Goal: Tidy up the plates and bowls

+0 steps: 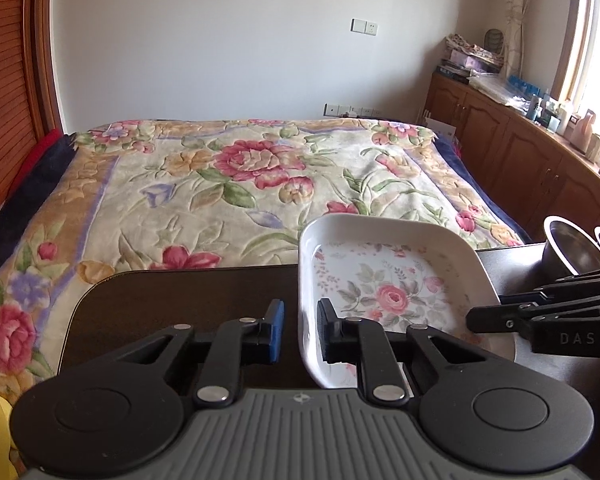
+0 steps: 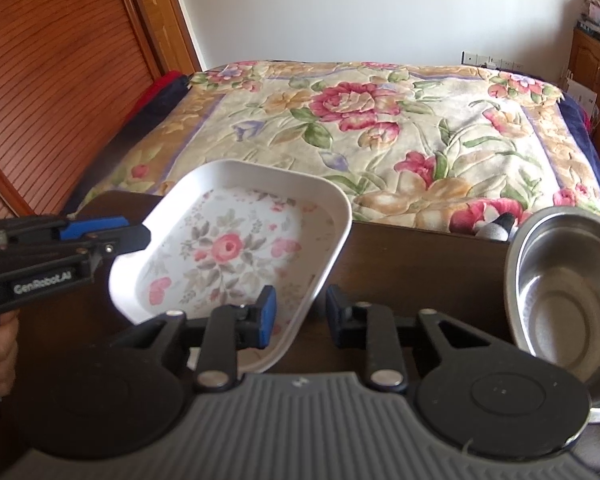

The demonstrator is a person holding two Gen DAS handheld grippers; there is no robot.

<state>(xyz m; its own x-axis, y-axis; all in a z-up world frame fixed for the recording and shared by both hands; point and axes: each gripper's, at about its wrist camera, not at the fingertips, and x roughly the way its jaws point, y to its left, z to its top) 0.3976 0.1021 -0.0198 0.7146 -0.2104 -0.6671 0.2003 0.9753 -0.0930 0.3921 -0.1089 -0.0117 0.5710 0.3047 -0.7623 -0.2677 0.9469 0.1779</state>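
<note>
**Both grippers pinching the floral tray**

A bed under a large floral quilt [image 1: 240, 184] is filling the background beyond a dark brown wooden worktop [image 1: 172, 300]. A white rounded-square tray with a pink rose print [image 1: 384, 284] is tilting above the worktop, its rim caught on two sides. A round stainless steel bowl [image 2: 568, 300] is sitting on the worktop, just beside the tray. The left hand-held gripper [image 1: 300, 326] is pinching the tray's left rim; the right hand-held gripper [image 2: 300, 314] is pinching its right rim
</note>
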